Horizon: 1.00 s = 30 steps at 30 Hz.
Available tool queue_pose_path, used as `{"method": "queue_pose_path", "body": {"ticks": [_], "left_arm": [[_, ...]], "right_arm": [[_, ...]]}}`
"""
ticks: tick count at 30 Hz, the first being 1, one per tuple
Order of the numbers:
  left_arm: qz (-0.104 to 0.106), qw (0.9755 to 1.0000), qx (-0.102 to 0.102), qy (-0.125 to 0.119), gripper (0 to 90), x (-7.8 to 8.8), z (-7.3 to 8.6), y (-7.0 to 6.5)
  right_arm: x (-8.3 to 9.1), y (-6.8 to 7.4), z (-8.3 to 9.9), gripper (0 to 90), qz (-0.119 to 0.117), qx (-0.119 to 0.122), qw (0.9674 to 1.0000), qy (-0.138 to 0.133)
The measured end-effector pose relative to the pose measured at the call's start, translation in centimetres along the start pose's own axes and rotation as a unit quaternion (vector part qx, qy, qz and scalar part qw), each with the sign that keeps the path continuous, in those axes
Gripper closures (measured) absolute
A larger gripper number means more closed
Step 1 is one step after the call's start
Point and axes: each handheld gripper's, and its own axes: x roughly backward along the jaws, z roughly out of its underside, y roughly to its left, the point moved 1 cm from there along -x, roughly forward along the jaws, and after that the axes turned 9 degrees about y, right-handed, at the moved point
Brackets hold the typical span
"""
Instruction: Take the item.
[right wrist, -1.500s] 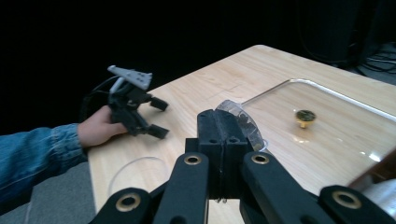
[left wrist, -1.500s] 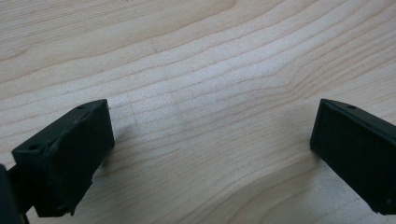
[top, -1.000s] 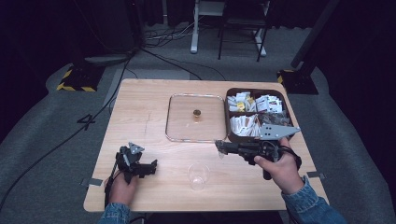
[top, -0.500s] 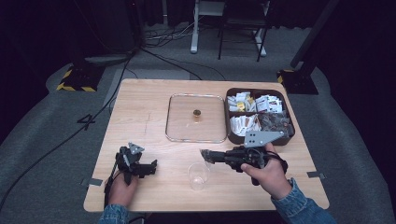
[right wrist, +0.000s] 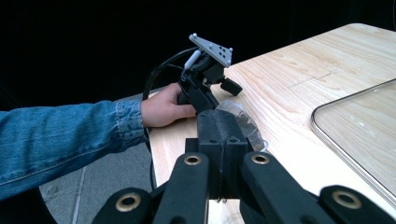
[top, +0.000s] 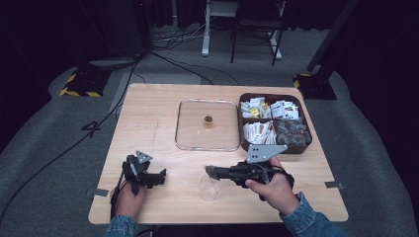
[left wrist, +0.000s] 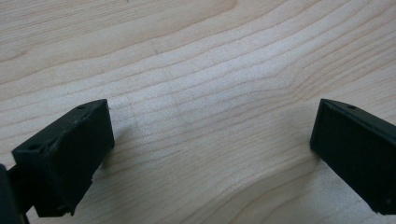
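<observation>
The right claw (top: 210,171) is lying nearly level above the front part of the bench (top: 148,123), held by the right hand (top: 271,187), and its two jaws are pressed together with nothing between them. In the right gripper view the closed tips (right wrist: 219,126) are standing just in front of a clear plastic cup (right wrist: 243,122), and I cannot tell if they are touching it. In the high view this cup (top: 209,186) is standing upright near the front edge of the bench, directly under the tips of the right claw. The left claw (top: 160,177) is resting on the bench at the front left, well apart from the cup, and the left hand (top: 129,196) is holding it. In the left gripper view its jaws are standing wide apart and only bare wood (left wrist: 201,93) is lying between them. The same left claw (right wrist: 229,85) is also showing in the right gripper view, beyond the cup, with a denim sleeve (right wrist: 60,135) behind it. Farther back on the bench a glass lid (top: 206,124) with a small knob (top: 208,119) is lying flat, and just beside it, on its right, a dark box (top: 272,148) with compartments is holding small packets (top: 269,109).
</observation>
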Motion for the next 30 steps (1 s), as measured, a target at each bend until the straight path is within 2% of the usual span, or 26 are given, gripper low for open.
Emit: {"method": "queue_pose_path", "body": {"ticks": [15, 21, 26, 27, 28, 29, 30], "left_arm": [[0.000, 1.0000, 0.000, 0.000, 0.0, 0.0, 0.0, 0.0], [0.000, 1.0000, 0.000, 0.000, 0.0, 0.0, 0.0, 0.0], [0.000, 1.0000, 0.000, 0.000, 0.0, 0.0, 0.0, 0.0], [0.000, 1.0000, 0.000, 0.000, 0.0, 0.0, 0.0, 0.0], [0.000, 1.0000, 0.000, 0.000, 0.0, 0.0, 0.0, 0.0], [0.000, 1.0000, 0.000, 0.000, 0.0, 0.0, 0.0, 0.0], [0.000, 1.0000, 0.000, 0.000, 0.0, 0.0, 0.0, 0.0]], "right_arm": [[-2.3, -0.4, 1.6, 90.0, -0.001, -0.007, 0.9997, 0.025], [-2.8, -0.4, 2.0, 90.0, 0.004, -0.003, 0.9995, 0.031], [-3.4, -0.2, 2.5, 89.5, 0.011, 0.005, 0.9989, 0.046], [-3.5, -0.2, 2.6, 85.5, 0.010, 0.009, 0.9987, 0.049], [-3.5, -0.2, 2.6, 85.5, 0.010, 0.009, 0.9987, 0.049], [-3.5, -0.1, 2.6, 77.4, 0.011, 0.010, 0.9988, 0.048], [-3.5, -0.1, 2.5, 62.8, 0.018, 0.002, 0.9992, 0.036]]}}
